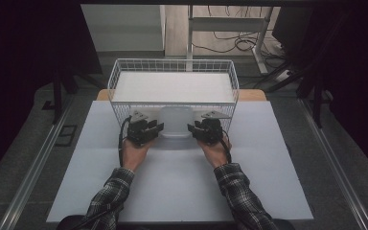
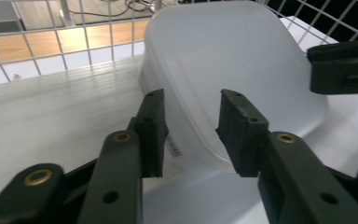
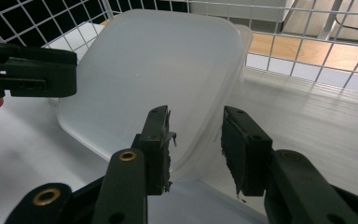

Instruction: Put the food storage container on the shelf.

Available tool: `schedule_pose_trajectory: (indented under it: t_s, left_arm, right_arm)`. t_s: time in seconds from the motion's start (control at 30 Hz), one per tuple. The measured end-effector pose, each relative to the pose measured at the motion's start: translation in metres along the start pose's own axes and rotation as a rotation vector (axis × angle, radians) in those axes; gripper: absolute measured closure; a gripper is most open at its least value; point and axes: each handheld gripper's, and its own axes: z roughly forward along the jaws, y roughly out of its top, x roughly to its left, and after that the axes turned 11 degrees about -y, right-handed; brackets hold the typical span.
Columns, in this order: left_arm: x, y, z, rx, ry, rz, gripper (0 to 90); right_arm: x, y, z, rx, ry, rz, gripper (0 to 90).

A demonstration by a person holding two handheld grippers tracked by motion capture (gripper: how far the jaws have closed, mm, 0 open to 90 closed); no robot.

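Looks like a lab/office: white work table (image 1: 182,191), floor cables (image 1: 230,40), metal desk frame (image 1: 230,24) behind.

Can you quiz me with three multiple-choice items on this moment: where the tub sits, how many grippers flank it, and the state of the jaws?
1. Where is the tub?
A. Inside the basket
B. On the table, just in front of the basket
C. On the floor

2. How many grippers flank the tub?
A. One
B. Two
C. Three

3. How do the jaws stand?
A. Both grippers open
B. Both shut on the tub
C. Left shut, right open

Answers: 1 B, the high view shows it against the basket's near wall on the white table. 2 B, the left gripper and right gripper sit at its two sides. 3 A, each gripper view shows a gap between the jaws, with the tub's edge in it.
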Motion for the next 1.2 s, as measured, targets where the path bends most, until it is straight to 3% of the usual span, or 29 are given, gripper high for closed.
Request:
schedule_pose_trajectory:
  t_s: [0.13,0.4,0.57,0.67,0.7,0.8,0.9,1.0,1.1,1.2]
  left_arm:
    - [0.001,0.0,0.001,-0.013,0.001,-0.013,57.0]
    - [0.004,0.001,0.002,-0.018,-0.004,-0.028,51.5]
    - [0.002,0.001,-0.007,-0.042,-0.031,-0.032,39.2]
    - [-0.002,-0.004,-0.018,-0.026,-0.095,-0.023,26.5]
    - [-0.002,-0.004,-0.018,-0.026,-0.095,-0.023,22.9]
    - [-0.01,-0.017,-0.034,-0.001,-0.132,0.001,10.2]
    - [-0.014,-0.028,-0.048,0.021,-0.14,0.021,4.9]
    - [-0.019,-0.04,-0.063,0.012,-0.139,0.035,3.8]
    - [-0.026,-0.054,-0.075,0.019,-0.113,0.09,2.7]
    - [-0.032,-0.066,-0.085,0.019,-0.107,0.119,1.6]
  right_arm:
    - [-0.001,0.001,0.002,-0.003,-0.024,0.008,56.1]
    - [-0.002,0.002,0.004,-0.008,-0.02,0.018,54.4]
    - [-0.003,0.004,0.001,-0.006,-0.025,0.009,50.5]
    - [-0.003,0.002,-0.007,-0.012,0.012,0.016,48.1]
    - [-0.003,0.002,-0.007,-0.012,0.012,0.016,48.1]
    - [0.002,-0.003,-0.02,-0.018,0.059,-0.004,61.1]
    - [0.009,-0.007,-0.024,0.007,0.092,-0.062,77.0]
    - [0.018,-0.011,-0.019,0.033,0.126,-0.096,88.5]
    - [0.029,-0.014,-0.011,0.049,0.13,-0.126,89.1]
    - [0.036,-0.017,0.0,0.059,0.122,-0.142,89.1]
